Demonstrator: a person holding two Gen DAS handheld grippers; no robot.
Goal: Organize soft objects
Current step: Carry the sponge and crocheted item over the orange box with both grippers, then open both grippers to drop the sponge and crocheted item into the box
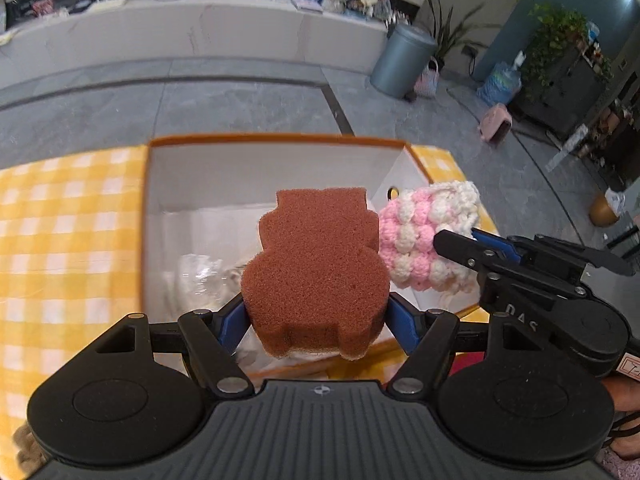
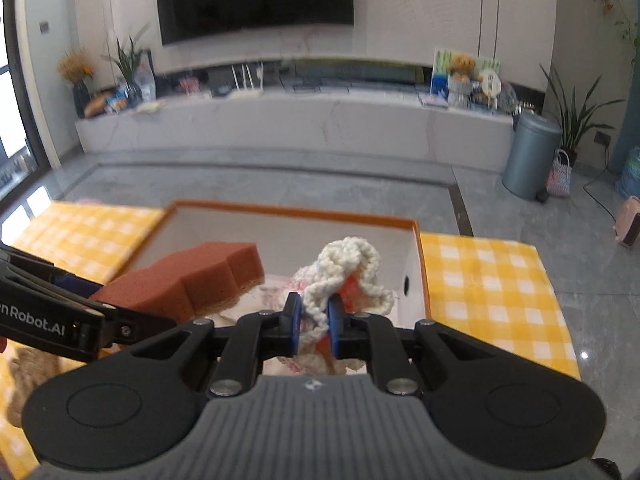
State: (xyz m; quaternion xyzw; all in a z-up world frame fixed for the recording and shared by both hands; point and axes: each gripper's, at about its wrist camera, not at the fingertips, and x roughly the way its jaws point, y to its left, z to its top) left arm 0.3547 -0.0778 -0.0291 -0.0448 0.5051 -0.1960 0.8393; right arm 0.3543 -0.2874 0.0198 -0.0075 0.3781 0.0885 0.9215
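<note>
Hovering both loads over the orange-rimmed box

Carrying two soft items at once — each gripper holds one above the open box (image 1: 276, 142), which sits on the yellow checked tablecloth (image 1: 68, 216). The left gripper (image 1: 318, 318) has its jaws spread wide, blue pads pressing the two sides of a brown bear-shaped sponge (image 1: 316, 268); the sponge's long axis runs straight out along the fingers, head end pointing away toward the box's far wall. The right gripper (image 2: 314, 320) is pinched nearly together on a pink-and-white crochet piece (image 2: 348, 276), which bunches up and flops past the pads with no firm axis.

Key relation: the box lies ahead of and below both grippers. In the left wrist view the sponge overlaps the box interior, near its middle-right. The crochet piece (image 1: 424, 240) hangs just beside the sponge, at the box's right wall — whether it sits inside that wall or over it, can't tell. The right gripper (image 1: 456, 248) comes in from the right there; from the right wrist view the sponge (image 2: 188, 276) and left gripper enter from the left.

Crumpled white and clear material already lies on the box floor. Judgement: the left hand looks better placed for a clean drop; the right probably needs to shift inward first. The two loads are close — possible snagging on release.
</note>
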